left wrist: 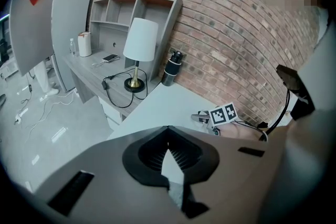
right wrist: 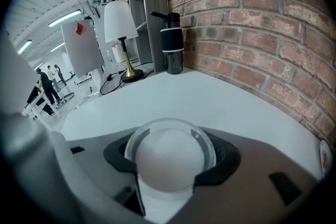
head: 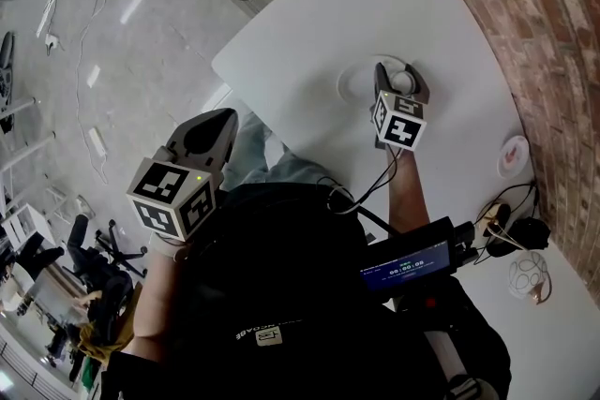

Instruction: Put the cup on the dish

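A white cup sits between the jaws of my right gripper at the far side of the white table. The jaws flank it closely. In the right gripper view the cup fills the gap of the right gripper, and the rim of a clear glass dish rings it. From the head view the dish lies just left of the cup, under the jaw tips. My left gripper hangs off the table's near edge by the person's body, its jaws together and empty. The left gripper points toward the table.
A brick wall curves along the table's right side. A lamp and a black bottle stand at the far end. A small pink-and-white round thing and cables lie near the right edge.
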Demonstrator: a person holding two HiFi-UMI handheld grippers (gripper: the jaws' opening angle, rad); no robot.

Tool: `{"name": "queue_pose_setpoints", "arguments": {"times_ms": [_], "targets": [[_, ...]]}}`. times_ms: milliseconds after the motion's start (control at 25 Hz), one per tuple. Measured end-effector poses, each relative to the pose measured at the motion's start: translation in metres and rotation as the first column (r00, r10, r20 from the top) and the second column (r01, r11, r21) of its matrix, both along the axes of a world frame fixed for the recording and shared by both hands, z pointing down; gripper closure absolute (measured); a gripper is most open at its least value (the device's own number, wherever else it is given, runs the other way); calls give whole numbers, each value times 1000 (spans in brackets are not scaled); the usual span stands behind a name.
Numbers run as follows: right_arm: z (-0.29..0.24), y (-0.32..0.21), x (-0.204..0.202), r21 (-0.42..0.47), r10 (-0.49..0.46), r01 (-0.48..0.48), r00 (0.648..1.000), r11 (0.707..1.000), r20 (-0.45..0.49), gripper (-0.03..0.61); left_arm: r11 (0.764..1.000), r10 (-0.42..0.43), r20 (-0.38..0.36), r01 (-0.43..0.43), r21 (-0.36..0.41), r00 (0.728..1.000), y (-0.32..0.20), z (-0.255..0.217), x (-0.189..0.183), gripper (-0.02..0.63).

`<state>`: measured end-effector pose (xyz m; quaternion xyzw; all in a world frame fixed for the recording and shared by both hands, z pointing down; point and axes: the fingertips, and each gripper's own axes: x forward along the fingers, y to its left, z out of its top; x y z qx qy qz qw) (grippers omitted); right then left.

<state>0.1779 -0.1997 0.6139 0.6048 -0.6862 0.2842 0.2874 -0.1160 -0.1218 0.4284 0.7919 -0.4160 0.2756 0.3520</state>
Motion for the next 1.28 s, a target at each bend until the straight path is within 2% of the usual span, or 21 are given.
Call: {"name": "queue_pose_setpoints", "arguments": {"times_ms": [520, 1280], "targets": [[7, -4, -2, 9, 0, 0, 1000, 1000, -14, 318, 1000, -1, 9, 1, -5, 1000, 1, 1, -2, 607], [7, -6, -1, 39, -3, 6, 997, 999, -82, 316, 1000, -3, 10, 3, -1, 1000, 2, 0, -3, 607]]}}
